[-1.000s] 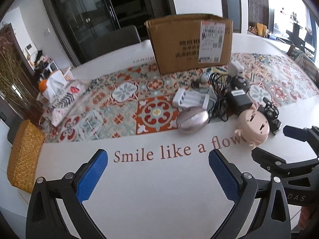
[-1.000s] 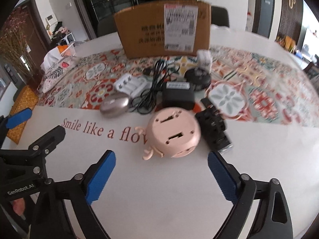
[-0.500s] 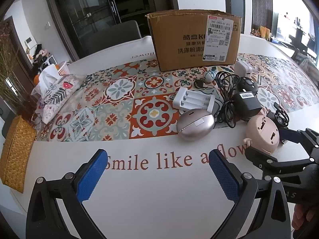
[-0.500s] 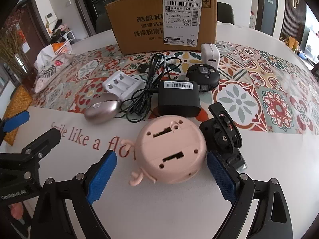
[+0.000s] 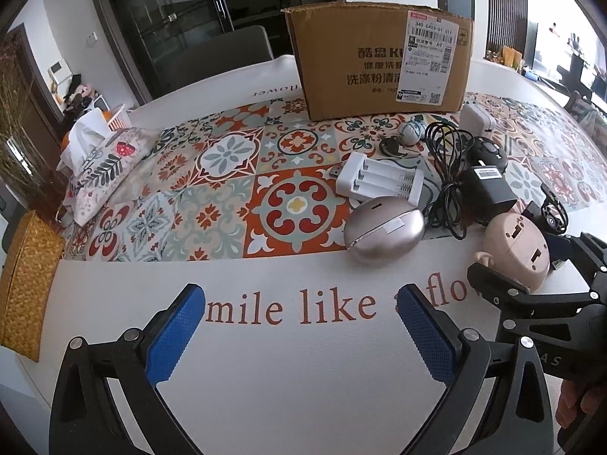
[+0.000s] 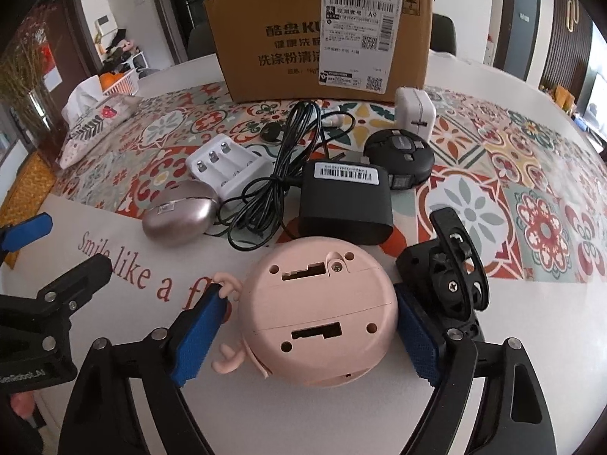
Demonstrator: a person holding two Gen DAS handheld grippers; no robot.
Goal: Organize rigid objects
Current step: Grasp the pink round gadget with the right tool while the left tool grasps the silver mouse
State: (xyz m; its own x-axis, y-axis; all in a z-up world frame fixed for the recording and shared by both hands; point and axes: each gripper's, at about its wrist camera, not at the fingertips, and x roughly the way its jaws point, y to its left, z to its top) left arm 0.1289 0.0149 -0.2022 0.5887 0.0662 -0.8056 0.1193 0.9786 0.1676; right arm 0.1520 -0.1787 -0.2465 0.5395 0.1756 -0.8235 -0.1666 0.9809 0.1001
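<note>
A round pink device (image 6: pixel 318 314) lies bottom-up on the white table, between the blue pads of my right gripper (image 6: pixel 309 303). Its jaws are closing; the right pad sits at the device's edge and a small gap shows at the left pad. My left gripper (image 5: pixel 299 299) hangs open over the printed lettering with nothing between its fingers. Behind the pink device lie a black mount (image 6: pixel 451 276), a black adapter (image 6: pixel 345 201) with its cable (image 6: pixel 280 174), a white battery charger (image 6: pixel 227 167), a metallic oval case (image 6: pixel 178 216), a round black device (image 6: pixel 398 151) and a white plug (image 6: pixel 413 112).
A cardboard box (image 6: pixel 296 38) stands at the back of the patterned mat (image 5: pixel 227 197). A fabric tissue pouch (image 5: pixel 98 163) and a wicker basket (image 5: pixel 22 280) sit at the left edge. The right gripper (image 5: pixel 531 284) reaches in beside the left one.
Both grippers have come lower and closer to the objects. The right gripper's pads now flank the pink device and have narrowed toward it.
</note>
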